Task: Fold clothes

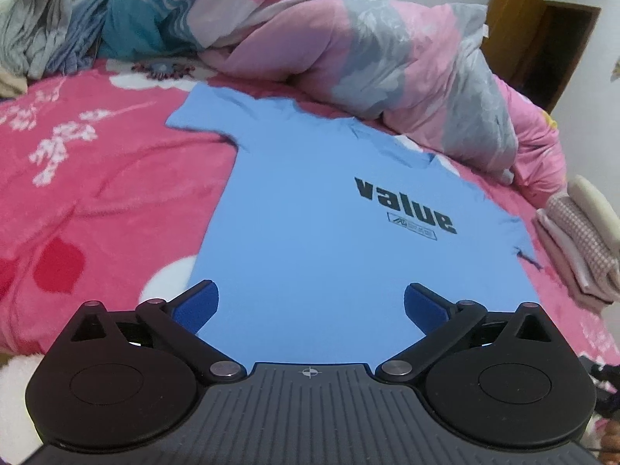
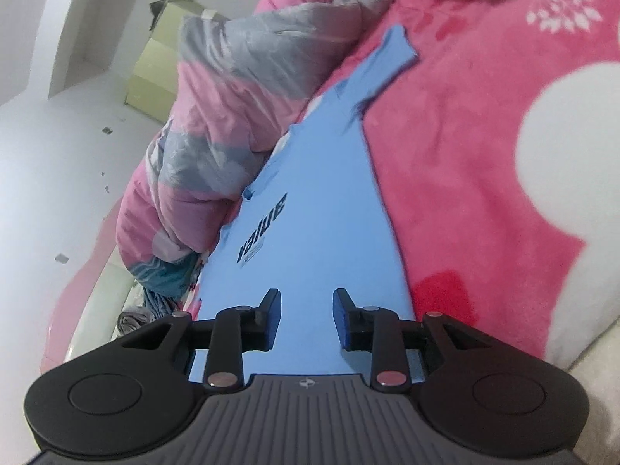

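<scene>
A light blue T-shirt (image 1: 310,201) printed with "value" lies flat, front up, on a pink flowered blanket (image 1: 97,193). My left gripper (image 1: 310,294) hovers over the shirt's near hem, jaws spread wide, nothing between the blue pads. In the right wrist view the same T-shirt (image 2: 325,193) stretches away from the camera. My right gripper (image 2: 307,296) is above its near edge. Its jaws stand a short way apart and no cloth is pinched between them. One sleeve (image 1: 201,112) lies spread out at the far left.
A bunched pink and grey duvet (image 1: 387,58) borders the shirt's far side. Grey and blue clothes (image 1: 35,38) are heaped at the back left. A folded checked cloth (image 1: 577,240) lies at the right edge. A wooden cabinet (image 1: 542,31) and a cardboard box (image 2: 155,73) stand beyond the bed.
</scene>
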Tool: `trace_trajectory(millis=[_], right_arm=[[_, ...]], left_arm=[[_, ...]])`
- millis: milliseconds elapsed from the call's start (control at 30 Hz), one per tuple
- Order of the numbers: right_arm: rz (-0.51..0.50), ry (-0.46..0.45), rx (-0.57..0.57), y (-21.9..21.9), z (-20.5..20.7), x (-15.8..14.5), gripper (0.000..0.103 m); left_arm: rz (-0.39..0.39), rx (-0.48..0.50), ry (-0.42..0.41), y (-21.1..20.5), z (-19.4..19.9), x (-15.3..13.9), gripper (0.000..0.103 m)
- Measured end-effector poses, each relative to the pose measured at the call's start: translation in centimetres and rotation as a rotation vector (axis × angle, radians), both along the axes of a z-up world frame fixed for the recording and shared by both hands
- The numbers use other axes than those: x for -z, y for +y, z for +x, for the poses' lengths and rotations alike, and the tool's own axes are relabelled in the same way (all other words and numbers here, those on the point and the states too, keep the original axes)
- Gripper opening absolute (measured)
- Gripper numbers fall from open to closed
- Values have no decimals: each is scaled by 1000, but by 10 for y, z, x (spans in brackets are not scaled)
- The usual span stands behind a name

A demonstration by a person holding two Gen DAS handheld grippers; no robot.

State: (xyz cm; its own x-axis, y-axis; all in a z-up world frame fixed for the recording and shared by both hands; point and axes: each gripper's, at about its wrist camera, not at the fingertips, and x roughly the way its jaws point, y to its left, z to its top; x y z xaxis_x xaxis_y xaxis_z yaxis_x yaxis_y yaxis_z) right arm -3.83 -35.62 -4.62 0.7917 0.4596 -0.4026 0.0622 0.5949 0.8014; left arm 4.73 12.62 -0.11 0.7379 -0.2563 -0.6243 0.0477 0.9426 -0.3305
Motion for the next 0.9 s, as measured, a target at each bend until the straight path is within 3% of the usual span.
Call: trace_trajectory(millis=[267,633,900], right_arm=[[-135,0,-34,20,19,-10,32],[-564,-88,-117,77,35,-59,34],[-597,-41,-145,97,46,-50,38]], left_arm=[[30,12,-13,-8,8,-3,103],[120,29,-5,-24,18,2,103],[114,41,8,-32,22,12,103]])
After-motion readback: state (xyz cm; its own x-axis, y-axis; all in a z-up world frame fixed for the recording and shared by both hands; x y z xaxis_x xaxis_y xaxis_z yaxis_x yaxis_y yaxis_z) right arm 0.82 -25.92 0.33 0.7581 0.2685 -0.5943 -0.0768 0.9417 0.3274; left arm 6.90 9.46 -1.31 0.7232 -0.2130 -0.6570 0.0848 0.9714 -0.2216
